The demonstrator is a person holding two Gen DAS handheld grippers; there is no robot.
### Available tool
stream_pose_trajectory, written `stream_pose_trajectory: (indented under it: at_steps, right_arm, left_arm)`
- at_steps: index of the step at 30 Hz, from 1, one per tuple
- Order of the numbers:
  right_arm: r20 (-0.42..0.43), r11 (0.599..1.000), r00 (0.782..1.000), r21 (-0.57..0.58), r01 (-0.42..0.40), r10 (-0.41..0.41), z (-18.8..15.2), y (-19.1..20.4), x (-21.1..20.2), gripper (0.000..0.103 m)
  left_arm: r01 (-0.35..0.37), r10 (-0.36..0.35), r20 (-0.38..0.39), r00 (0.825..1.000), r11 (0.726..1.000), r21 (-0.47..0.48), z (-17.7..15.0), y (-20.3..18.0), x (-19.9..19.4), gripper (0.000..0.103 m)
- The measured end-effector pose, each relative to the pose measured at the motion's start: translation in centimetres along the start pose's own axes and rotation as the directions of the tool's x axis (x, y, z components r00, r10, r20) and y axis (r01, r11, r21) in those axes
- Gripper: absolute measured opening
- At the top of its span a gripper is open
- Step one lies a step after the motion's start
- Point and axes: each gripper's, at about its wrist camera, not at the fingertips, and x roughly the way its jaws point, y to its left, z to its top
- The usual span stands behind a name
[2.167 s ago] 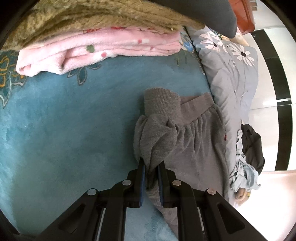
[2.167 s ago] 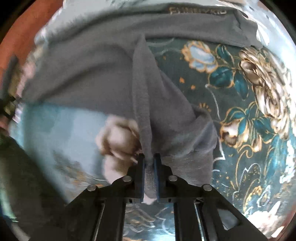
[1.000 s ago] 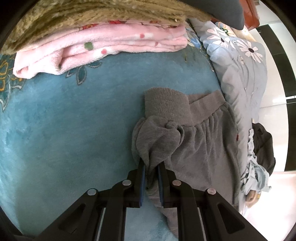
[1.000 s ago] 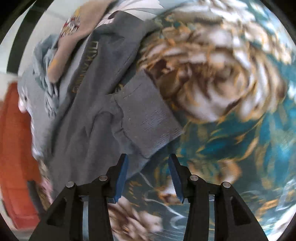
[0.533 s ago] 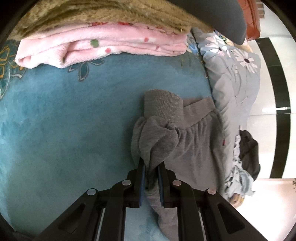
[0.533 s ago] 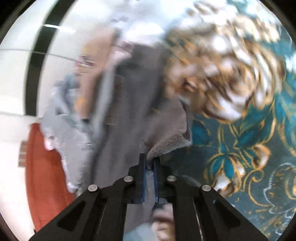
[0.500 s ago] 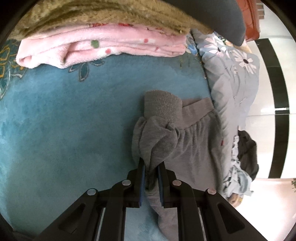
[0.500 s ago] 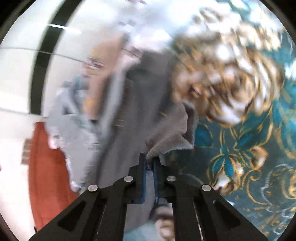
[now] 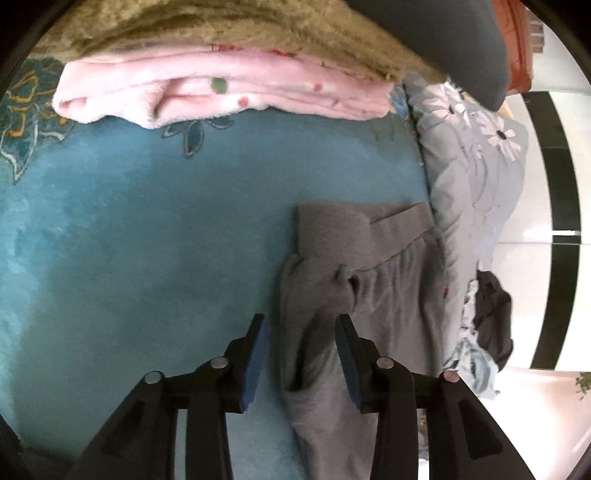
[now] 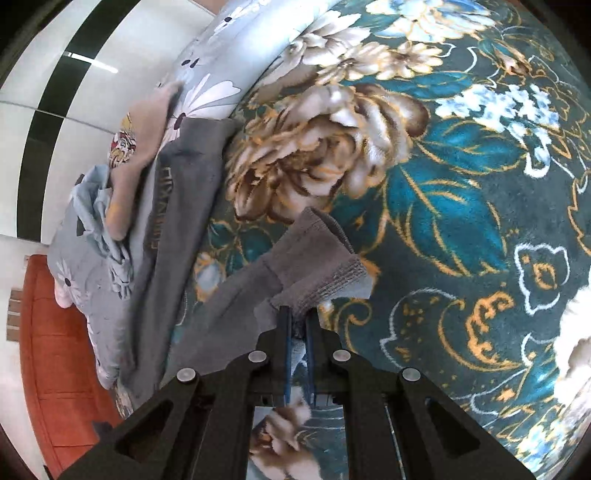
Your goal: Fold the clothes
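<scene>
Looking along the left gripper (image 9: 300, 332) first: jaws spread wide, gripping nothing, straddling the left edge of the grey garment (image 9: 373, 295) where a bunched sleeve runs away from the fingers toward a ribbed cuff (image 9: 328, 230) lying flat on the teal blanket (image 9: 147, 258). Long axis of that sleeve roughly in line with the fingers, cuff at the far end, body of the garment spreading off to the right of the jaws. Beyond the cuff, a folded pink fleece (image 9: 221, 92) under an olive plush layer (image 9: 221, 33), well apart from the garment; right of the garment, a grey flowered quilt (image 9: 476, 155) and a small heap of dark and pale clothes (image 9: 487, 325). Turning to the right wrist view: right gripper (image 10: 298, 321) pinched nearly closed on the grey fabric just below another ribbed cuff (image 10: 325, 258), that cuff lifted off the floral blanket and pointing away from the jaws — sleeve trailing back and left toward the garment body (image 10: 177, 206) with its printed lettering. Judged from this, right hand alone with a hold on the garment; any fold likely hinges on carrying that raised cuff leftward across the body, while the left jaws sit open around their own sleeve.
</scene>
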Motion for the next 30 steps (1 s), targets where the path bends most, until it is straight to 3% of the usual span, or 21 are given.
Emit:
stream_pose_trajectory:
  at_steps: [6,7,10,15,19,26,30]
  right_arm:
    - [-0.002,1.000,1.000,0.015,-0.013,0.013,0.5,-0.9,0.7,0.006]
    - [-0.002,1.000,1.000,0.020,-0.021,0.021,0.4,-1.0,0.7,0.006]
    - [-0.002,0.999,0.999,0.031,-0.045,0.045,0.3,-1.4,0.1,0.006]
    - [0.010,0.995,0.996,0.024,-0.094,0.094,0.5,-1.3,-1.2,0.006]
    - [0.016,0.994,0.994,0.014,-0.111,0.111,0.2,-1.6,-1.9,0.006]
    - [-0.028,0.998,0.998,0.034,-0.048,0.049,-1.5,-4.4,-0.7,0.006]
    - [-0.065,0.999,0.998,0.048,-0.017,0.020,-1.7,-5.4,-0.2,0.007]
  left_arm:
    - [-0.046,0.048,-0.012,0.999,0.995,0.087,-0.2,-1.3,1.3,0.035]
    - [-0.050,0.052,-0.013,0.999,0.995,0.091,-0.3,-1.3,1.5,0.023]
    - [-0.044,0.043,0.005,0.999,0.995,0.095,-0.3,-1.2,1.0,0.003]
    - [0.015,-0.030,0.118,0.993,0.992,0.129,-0.8,-1.6,-2.4,0.003]
    - [0.028,-0.047,0.181,0.982,0.994,0.107,-1.4,-1.0,-4.8,0.003]
    - [-0.095,0.083,0.153,0.985,0.993,0.076,-1.3,-0.6,-4.3,0.003]
    - [-0.061,0.052,0.138,0.989,0.996,0.060,-1.3,-0.2,-4.0,0.003]
